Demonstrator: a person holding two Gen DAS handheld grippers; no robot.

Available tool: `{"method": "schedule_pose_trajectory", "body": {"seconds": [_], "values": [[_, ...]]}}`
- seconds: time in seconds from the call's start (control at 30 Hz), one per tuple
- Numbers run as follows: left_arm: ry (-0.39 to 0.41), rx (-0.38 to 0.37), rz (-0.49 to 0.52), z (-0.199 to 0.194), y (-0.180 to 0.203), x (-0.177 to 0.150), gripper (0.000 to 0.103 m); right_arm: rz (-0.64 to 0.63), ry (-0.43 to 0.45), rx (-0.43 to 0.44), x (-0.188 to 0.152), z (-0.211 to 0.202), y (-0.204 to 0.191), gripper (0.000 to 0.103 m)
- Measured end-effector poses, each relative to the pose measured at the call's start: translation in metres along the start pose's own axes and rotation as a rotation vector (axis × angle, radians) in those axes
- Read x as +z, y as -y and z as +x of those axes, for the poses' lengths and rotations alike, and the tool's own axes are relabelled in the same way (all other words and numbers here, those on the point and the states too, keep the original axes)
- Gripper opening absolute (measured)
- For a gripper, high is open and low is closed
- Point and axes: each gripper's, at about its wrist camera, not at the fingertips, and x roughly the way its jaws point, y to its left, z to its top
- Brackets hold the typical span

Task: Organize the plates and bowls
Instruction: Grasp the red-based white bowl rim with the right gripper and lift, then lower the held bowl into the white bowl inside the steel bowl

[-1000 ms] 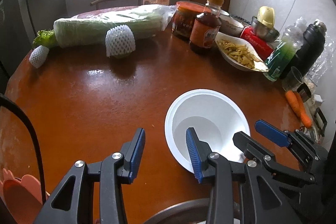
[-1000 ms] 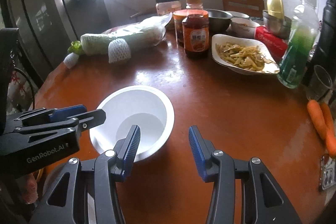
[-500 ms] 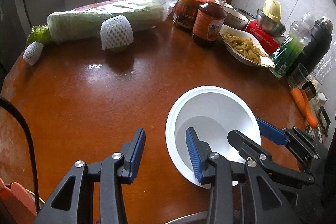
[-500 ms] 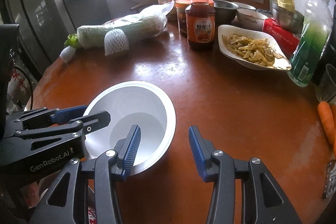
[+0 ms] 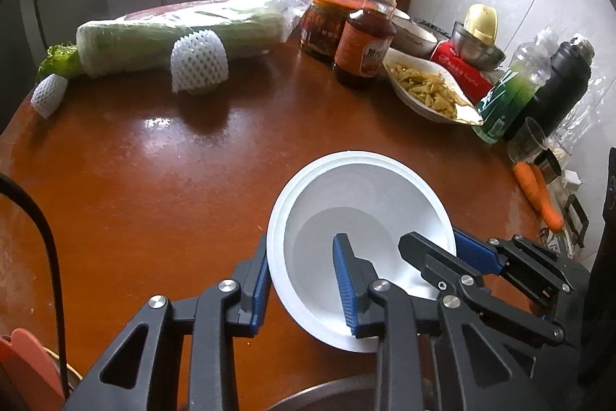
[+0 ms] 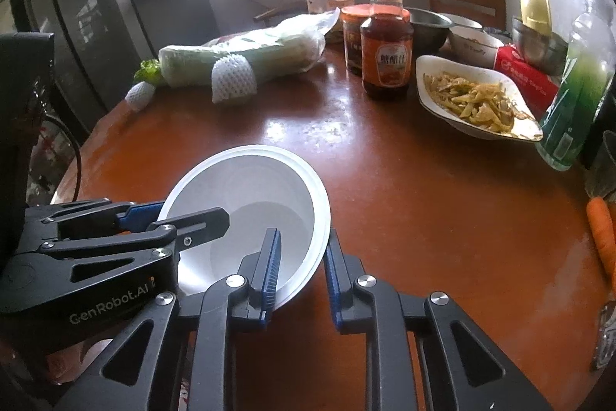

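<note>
Grippers both clamp the white bowl [image 5: 362, 218] at the near edge of the round brown table [image 5: 161, 187]. Left gripper [image 5: 304, 280] has its jaws narrowed onto the bowl's near-left wall, one blue pad outside and one inside. Right gripper [image 6: 298, 264] pinches the near-right wall the same way, rim caught between its pads. In each wrist view the other gripper shows biting the opposite side, so the bowl sits between the two, held on both flanks; neither hand is nearer. Bowl appears tilted toward the grippers, mouth up and empty; whether its base rests on the table cannot be told. Judgement: the coming move turns on this two-sided hold, and the hands must travel together or the thin rim may flex. Farther off stand a sauce bottle [image 6: 386, 52], a dish of food [image 6: 477, 99] at far right, and wrapped greens [image 5: 184, 33] at far left.
</note>
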Motion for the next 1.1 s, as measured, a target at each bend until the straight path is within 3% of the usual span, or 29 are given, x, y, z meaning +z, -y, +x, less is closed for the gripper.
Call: {"method": "schedule_pose_trajectory", "body": {"seconds": [0.83,1.1], "values": [[0.197,0.016,0.013,-0.093,-0.001,-0.027,0.031,-0.081,0.16,-0.008,-0.006,-0.082,-0.053,0.023],[0.218,0.018,0.018,-0.111,-0.003,-0.043,0.031,-0.097,0.189,-0.012,-0.019,-0.102,-0.069,0.023]]}}
